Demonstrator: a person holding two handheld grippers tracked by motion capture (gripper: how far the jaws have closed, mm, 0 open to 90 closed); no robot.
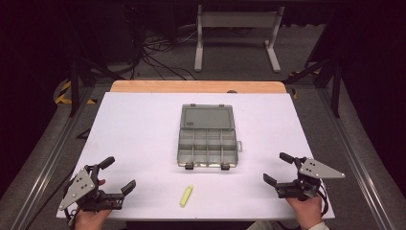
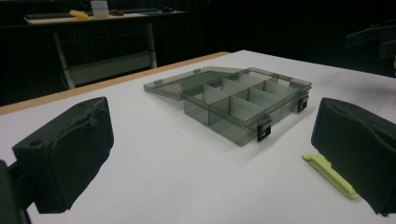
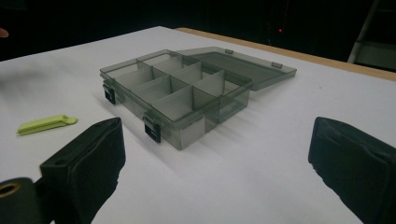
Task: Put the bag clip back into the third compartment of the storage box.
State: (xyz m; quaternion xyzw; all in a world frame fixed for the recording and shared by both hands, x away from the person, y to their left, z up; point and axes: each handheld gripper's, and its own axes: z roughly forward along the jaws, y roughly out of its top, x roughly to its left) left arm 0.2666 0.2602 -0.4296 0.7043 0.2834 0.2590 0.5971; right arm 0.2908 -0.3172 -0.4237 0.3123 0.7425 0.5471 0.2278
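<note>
Two grippers, left [image 1: 117, 175] lower left, right [image 1: 277, 167] lower right, both gaping wide, nothing held. One open box [image 1: 208, 137] mid-frame, eight compartments. One yellow-green clip [image 1: 186, 196] below it, bottom center.

Smoky grey box [image 1: 208, 137], yellow-green clip [image 1: 186, 196], white table [image 1: 139, 129], black hand-held grippers

In the left gripper view, the black right jaw covers the near end of the flat yellow-green plastic clip [image 2: 330, 175]. Whether the smoky transparent plastic compartment box [image 1: 208, 142] holds anything is too small to tell from the high view.
</note>
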